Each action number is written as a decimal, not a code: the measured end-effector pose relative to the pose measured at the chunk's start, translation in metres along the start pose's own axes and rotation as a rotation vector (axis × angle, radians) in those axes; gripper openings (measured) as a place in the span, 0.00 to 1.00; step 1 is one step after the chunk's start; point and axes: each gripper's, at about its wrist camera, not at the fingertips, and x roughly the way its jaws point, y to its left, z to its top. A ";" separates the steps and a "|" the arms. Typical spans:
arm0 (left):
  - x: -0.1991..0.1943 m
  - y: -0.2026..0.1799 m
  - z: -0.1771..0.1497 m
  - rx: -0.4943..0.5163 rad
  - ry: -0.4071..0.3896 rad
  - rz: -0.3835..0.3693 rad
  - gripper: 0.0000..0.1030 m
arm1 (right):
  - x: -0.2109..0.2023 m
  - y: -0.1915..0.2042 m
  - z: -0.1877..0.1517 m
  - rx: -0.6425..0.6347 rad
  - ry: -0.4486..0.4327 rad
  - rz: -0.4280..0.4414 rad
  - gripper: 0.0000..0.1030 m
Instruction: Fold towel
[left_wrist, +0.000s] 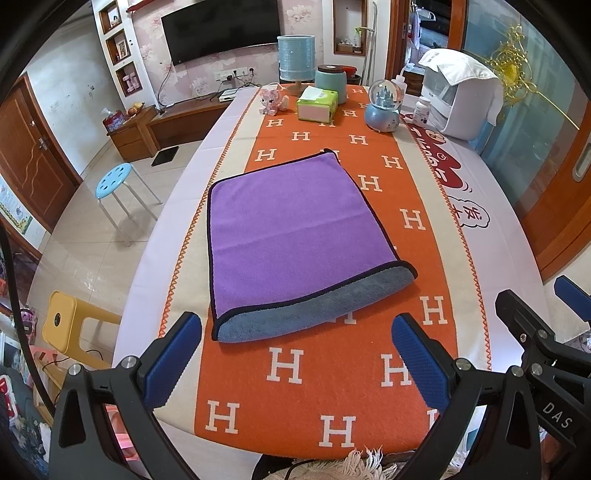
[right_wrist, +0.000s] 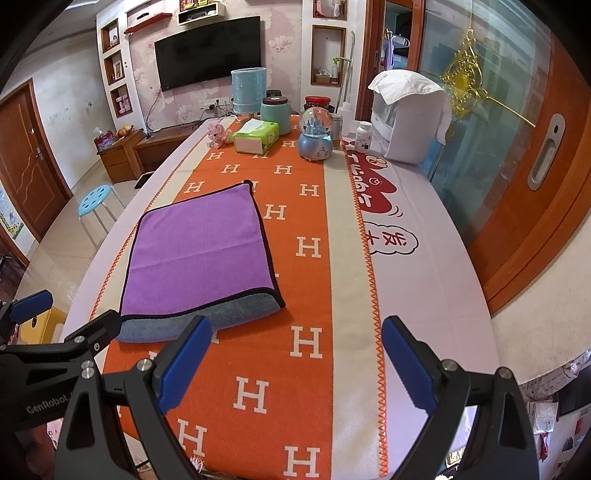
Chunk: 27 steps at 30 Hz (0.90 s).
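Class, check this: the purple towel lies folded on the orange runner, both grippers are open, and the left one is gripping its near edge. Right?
Not quite. The left gripper grips nothing: the left wrist view shows it open, short of the towel. The rest holds: towel folded on the runner, right gripper open.

left tool (left_wrist: 295, 363) agape, right tool (right_wrist: 295, 363) agape, both empty
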 end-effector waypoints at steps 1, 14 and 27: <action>0.000 0.000 0.000 0.000 0.000 -0.001 0.99 | 0.000 0.000 0.000 0.001 0.001 0.001 0.91; 0.000 0.000 0.001 0.000 0.000 -0.001 0.99 | 0.002 0.002 0.001 0.000 0.000 0.001 0.91; 0.001 0.005 0.009 -0.021 -0.002 0.003 0.99 | 0.005 0.004 0.007 -0.007 0.002 0.008 0.91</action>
